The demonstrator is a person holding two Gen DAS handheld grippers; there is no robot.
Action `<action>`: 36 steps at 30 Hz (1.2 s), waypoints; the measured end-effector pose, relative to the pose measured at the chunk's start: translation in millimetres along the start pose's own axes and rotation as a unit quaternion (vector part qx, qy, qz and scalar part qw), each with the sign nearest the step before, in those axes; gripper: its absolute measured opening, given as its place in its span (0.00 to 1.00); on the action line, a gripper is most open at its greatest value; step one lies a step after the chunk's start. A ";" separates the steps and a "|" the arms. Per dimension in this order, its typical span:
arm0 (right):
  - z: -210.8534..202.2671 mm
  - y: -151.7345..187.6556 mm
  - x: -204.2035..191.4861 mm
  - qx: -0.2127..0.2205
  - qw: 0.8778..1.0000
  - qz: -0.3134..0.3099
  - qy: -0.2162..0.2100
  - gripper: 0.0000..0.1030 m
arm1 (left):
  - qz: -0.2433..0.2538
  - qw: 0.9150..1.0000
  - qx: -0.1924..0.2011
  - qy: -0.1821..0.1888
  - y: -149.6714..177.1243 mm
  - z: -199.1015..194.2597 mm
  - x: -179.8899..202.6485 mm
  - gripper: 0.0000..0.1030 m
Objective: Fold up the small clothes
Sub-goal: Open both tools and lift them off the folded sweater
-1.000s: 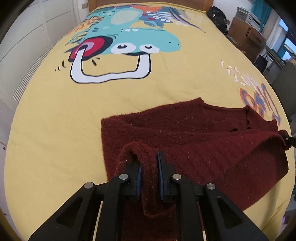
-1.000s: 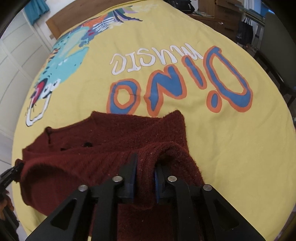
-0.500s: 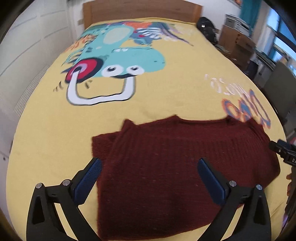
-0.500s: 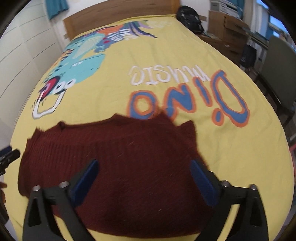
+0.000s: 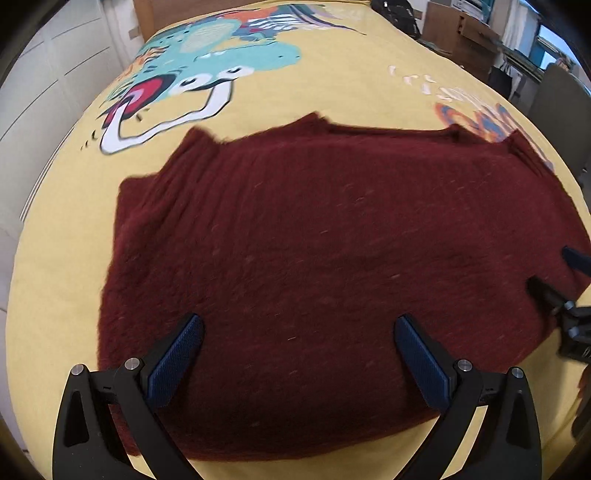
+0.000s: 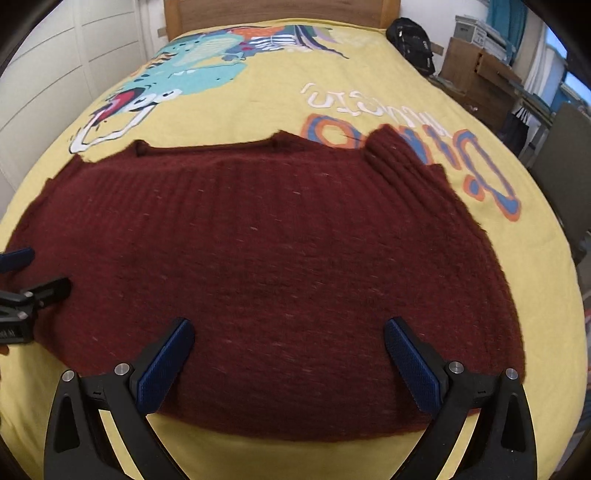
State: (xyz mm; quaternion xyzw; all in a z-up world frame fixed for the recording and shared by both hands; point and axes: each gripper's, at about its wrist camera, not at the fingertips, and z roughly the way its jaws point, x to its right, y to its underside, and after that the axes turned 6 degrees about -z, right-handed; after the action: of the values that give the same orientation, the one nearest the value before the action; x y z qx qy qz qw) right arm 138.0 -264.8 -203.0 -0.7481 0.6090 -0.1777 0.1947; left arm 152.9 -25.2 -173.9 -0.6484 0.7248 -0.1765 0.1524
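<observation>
Both grippers, left gripper (image 5: 297,354) and right gripper (image 6: 288,350), gape empty over the dark-red knitted sweater (image 5: 332,266), which spans the frame's width.

A bed (image 6: 480,122) is covered by a yellow bedspread (image 6: 258,107) printed with a teal cartoon dinosaur (image 6: 192,74) and upside-down lettering (image 6: 369,99). Behind it stands a wooden headboard (image 6: 280,13). To the right sit a black backpack (image 6: 410,40), cardboard boxes (image 6: 476,70), and perhaps a grey chair (image 6: 565,147). White panelled doors (image 6: 55,74) line the left.
</observation>
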 end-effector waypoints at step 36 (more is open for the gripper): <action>-72.0 18.8 16.2 0.008 1.000 0.006 -0.029 1.00 | -0.088 0.996 -0.002 0.035 0.7 -64.9 -92.5 0.99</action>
State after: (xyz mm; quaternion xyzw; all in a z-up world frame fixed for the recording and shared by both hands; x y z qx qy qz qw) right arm 89.1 -289.5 -150.0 -0.7477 0.6062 -0.1593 0.2191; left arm 133.5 70.6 -117.1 -0.7031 0.6704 -0.2102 0.1094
